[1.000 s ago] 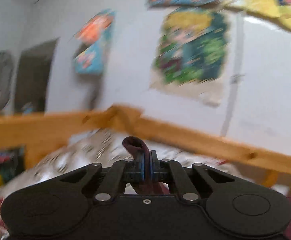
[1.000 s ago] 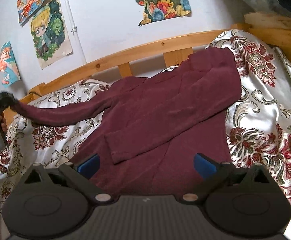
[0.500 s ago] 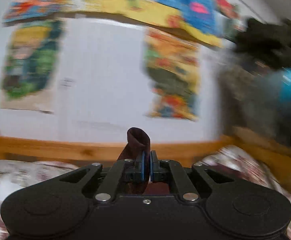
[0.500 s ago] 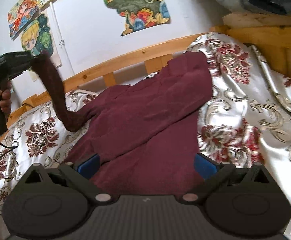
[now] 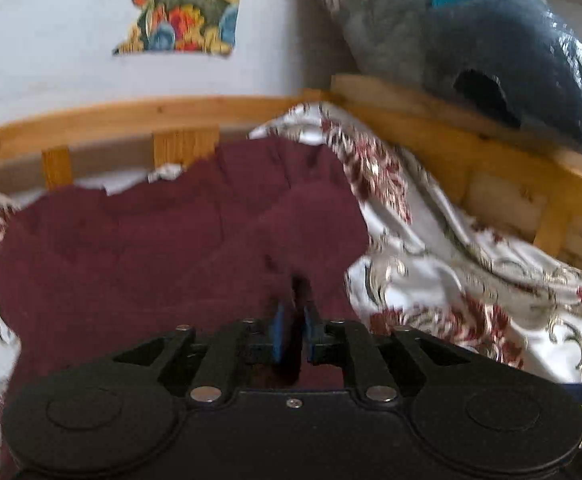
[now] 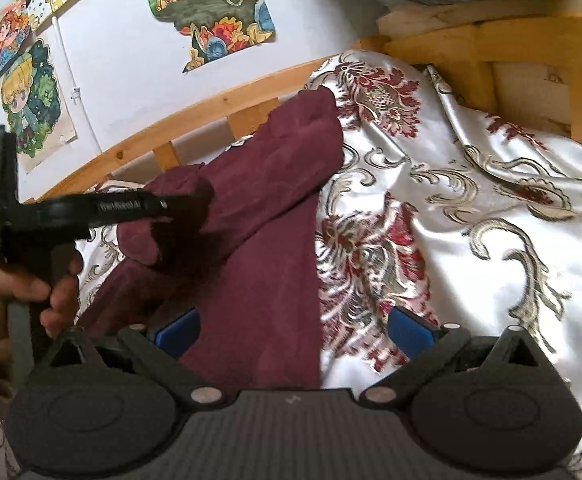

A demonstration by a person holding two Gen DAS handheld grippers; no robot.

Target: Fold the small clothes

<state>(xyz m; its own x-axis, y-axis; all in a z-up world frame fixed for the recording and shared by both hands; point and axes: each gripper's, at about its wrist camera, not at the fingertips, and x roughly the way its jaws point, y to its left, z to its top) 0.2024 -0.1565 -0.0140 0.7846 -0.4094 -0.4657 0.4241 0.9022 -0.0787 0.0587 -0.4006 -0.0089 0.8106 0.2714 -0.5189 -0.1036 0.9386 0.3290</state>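
Note:
A maroon long-sleeved top (image 5: 171,248) lies spread on the patterned bedspread (image 5: 431,280); it also shows in the right wrist view (image 6: 267,240). My left gripper (image 5: 293,320) is shut on the end of the top's sleeve (image 5: 295,284) and holds it over the garment's body. In the right wrist view the left gripper (image 6: 187,202) reaches in from the left with the sleeve (image 6: 175,240) draped from it. My right gripper (image 6: 295,326) is open and empty, low over the top's right edge.
A wooden bed rail (image 5: 111,120) runs along the far side and the right (image 6: 531,40). Posters (image 6: 211,8) hang on the white wall. A bagged grey-and-blue plush (image 5: 491,48) sits on the right rail. A hand (image 6: 19,292) grips the left handle.
My left gripper has carried the sleeve from the far left, up and across to the right, and now holds it over the top's body. The right gripper stayed open and shifted slightly.

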